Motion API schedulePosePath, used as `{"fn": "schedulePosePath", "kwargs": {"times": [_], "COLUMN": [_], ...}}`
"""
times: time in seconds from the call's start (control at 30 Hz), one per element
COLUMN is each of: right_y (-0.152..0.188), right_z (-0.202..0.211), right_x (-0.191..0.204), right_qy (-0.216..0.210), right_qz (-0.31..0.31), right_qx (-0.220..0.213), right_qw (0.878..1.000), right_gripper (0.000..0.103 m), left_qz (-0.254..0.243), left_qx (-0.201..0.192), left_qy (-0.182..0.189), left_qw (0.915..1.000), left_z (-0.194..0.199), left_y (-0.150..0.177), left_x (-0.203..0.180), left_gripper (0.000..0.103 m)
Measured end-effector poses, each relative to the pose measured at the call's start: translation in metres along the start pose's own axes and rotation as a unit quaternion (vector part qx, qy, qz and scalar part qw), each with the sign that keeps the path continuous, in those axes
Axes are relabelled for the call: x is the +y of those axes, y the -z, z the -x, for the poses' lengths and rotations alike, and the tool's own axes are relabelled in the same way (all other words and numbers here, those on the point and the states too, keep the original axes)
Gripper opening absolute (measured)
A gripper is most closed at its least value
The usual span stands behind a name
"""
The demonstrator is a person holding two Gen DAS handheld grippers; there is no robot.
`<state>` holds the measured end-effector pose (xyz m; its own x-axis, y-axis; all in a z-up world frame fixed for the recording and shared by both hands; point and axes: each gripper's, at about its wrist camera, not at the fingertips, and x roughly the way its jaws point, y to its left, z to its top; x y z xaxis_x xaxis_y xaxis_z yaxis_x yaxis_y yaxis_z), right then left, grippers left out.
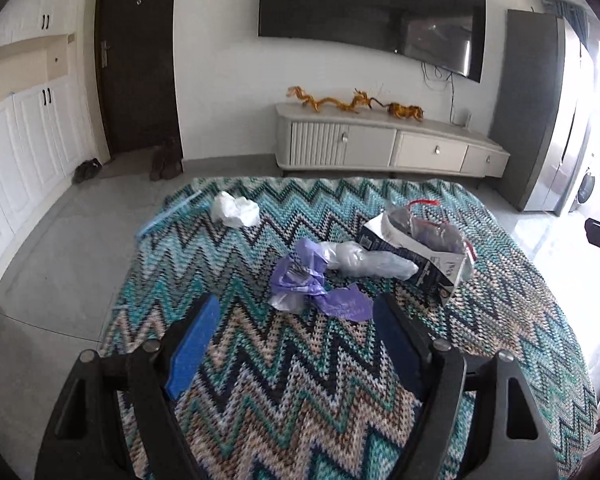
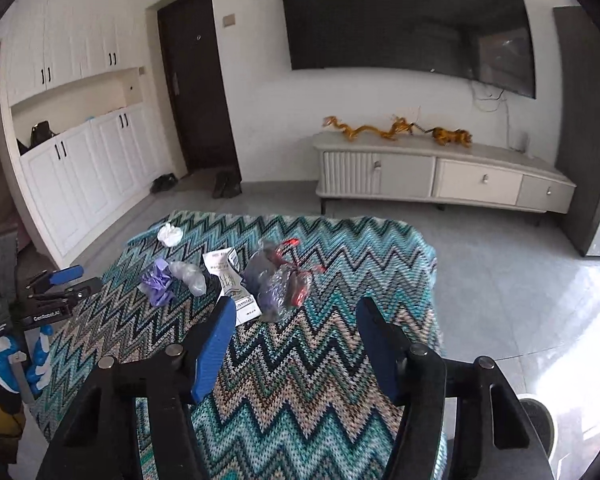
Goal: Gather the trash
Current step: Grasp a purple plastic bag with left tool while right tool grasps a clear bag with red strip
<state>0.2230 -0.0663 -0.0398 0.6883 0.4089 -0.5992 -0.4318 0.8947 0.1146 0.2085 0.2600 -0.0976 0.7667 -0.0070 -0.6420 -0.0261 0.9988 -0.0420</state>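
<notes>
Trash lies on a zigzag knitted cloth [image 1: 284, 392]. My left gripper [image 1: 298, 308] is open and empty, just short of a crumpled purple plastic bag [image 1: 300, 280]. Behind the bag lie a clear plastic wrap [image 1: 376, 264] and a torn dark carton [image 1: 428, 268] with a clear red-stringed bag [image 1: 428, 228] on it. A white tissue [image 1: 236, 210] and a blue strip [image 1: 168, 216] sit far left. My right gripper [image 2: 296, 312] is open and empty, near the red-stringed bag [image 2: 280, 284] and the carton's paper [image 2: 230, 280]. The purple bag [image 2: 158, 280] and the left gripper [image 2: 80, 278] lie to its left.
The cloth [image 2: 300, 400] ends at a drop to grey tile floor [image 2: 500, 280] on the right and far side. A low TV cabinet [image 2: 440, 176] stands by the wall, white cupboards [image 2: 80, 176] on the left. A gloved hand [image 2: 4, 356] holds the left gripper.
</notes>
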Motion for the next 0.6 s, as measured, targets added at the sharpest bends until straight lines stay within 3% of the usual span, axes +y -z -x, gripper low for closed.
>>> {"fn": "schedulePosePath", "kwargs": {"times": [0.13, 0.23, 0.47, 0.6], "right_y": [-0.001, -0.002, -0.006, -0.004], "right_z": [-0.039, -0.069, -0.139, -0.173], "right_x": [-0.009, -0.023, -0.049, -0.052], "right_qy": [-0.010, -0.016, -0.031, -0.050], "right_qz": [-0.002, -0.016, -0.042, -0.050], "right_qx": [0.023, 0.038, 0.070, 0.087], "right_qw": [1.000, 0.999, 0.996, 0.994], "right_gripper": [0.059, 0.053, 0.047, 0.046], "left_qz": [0.014, 0.028, 0.036, 0.038], "left_qx": [0.028, 0.043, 0.059, 0.074], "left_qy": [0.005, 0.004, -0.002, -0.005], "left_qw": [0.9995, 0.9987, 0.9976, 0.9965], "left_z": [-0.037, -0.061, -0.092, -0.106], "left_y": [-0.007, -0.011, -0.013, -0.009], "left_x": [0.002, 0.006, 0.006, 0.008], "left_gripper": [0.078, 0.078, 0.077, 0.060]}}
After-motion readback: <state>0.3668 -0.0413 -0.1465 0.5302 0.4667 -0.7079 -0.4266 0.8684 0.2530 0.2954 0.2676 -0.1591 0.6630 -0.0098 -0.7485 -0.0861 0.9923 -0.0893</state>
